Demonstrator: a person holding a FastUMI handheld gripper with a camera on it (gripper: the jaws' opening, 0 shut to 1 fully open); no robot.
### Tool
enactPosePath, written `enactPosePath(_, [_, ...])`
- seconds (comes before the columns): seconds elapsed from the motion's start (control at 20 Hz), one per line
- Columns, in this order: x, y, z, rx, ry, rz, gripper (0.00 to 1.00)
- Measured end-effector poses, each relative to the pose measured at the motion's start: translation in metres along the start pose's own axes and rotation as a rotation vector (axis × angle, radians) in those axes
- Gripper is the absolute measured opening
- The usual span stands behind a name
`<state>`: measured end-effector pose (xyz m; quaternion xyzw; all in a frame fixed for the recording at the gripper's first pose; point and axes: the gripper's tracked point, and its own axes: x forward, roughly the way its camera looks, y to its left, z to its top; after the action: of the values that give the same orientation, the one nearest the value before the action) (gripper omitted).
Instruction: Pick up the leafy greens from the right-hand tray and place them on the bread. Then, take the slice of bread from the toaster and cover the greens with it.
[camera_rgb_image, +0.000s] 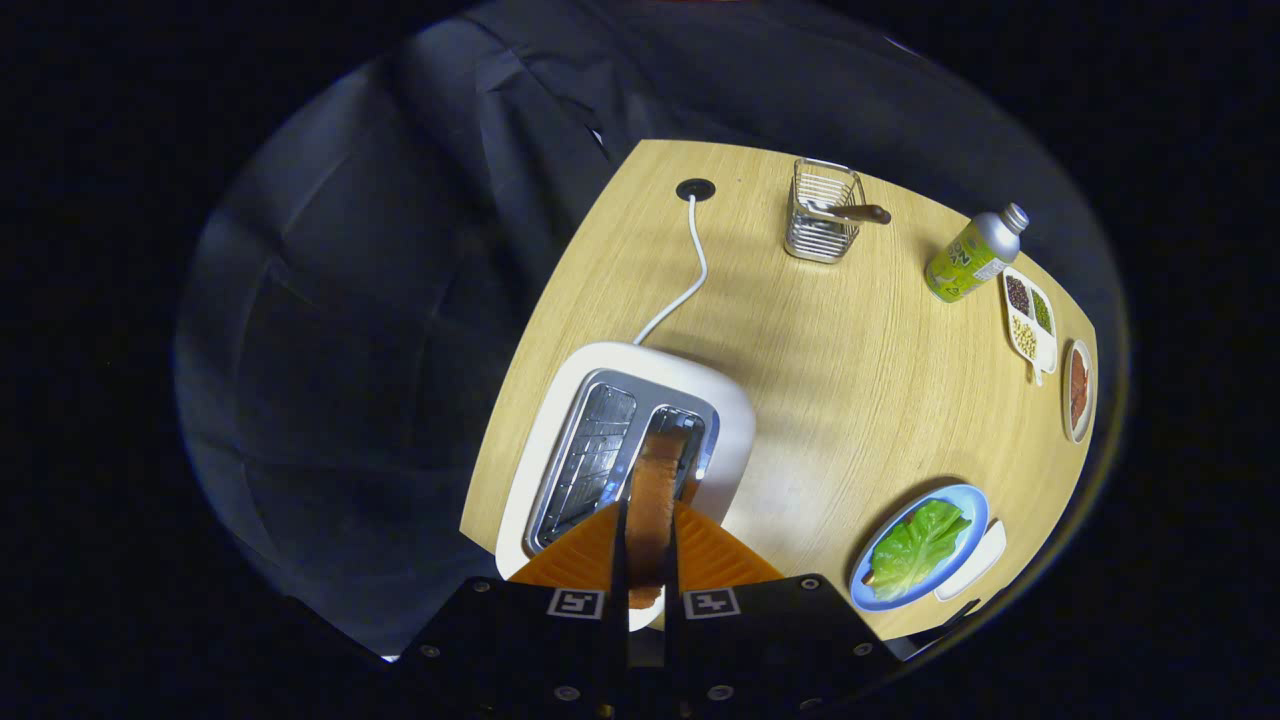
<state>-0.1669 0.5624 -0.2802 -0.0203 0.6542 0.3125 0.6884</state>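
Note:
A white two-slot toaster (560, 420) stands on the wooden table (850, 370) just below my fingers. A brown slice of bread (655, 480), seen edge-on, hangs over the toaster's right slot. My gripper (647, 512) is shut on it, one finger pressing each face. To the right, beyond the toaster, a blue plate (975, 502) holds the leafy greens (922, 545). A small brown edge of bread (869, 578) peeks out from under the leaf; the remainder of that slice is hidden.
A white tray (975, 560) lies against the blue plate. Farther back stand a wire basket (822, 215) with a utensil, a green bottle (972, 258), a divided dish of beans (1030, 320) and a small dish of reddish food (1078, 390). The toaster's white cable (690, 270) runs to a hole in the table.

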Motion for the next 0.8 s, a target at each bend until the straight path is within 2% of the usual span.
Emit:
enactPosePath(0.15, [-0.014,-0.002,0.001,0.005,-0.033,0.054,0.11])
enactPosePath(0.45, [-0.036,-0.015,-0.012,-0.004,-0.067,0.09,0.11])
enactPosePath(0.65, [-0.056,-0.007,-0.014,-0.008,-0.132,0.2,0.11])
enactPosePath(0.8, [-0.076,-0.019,-0.015,-0.002,-0.172,0.245,0.1])
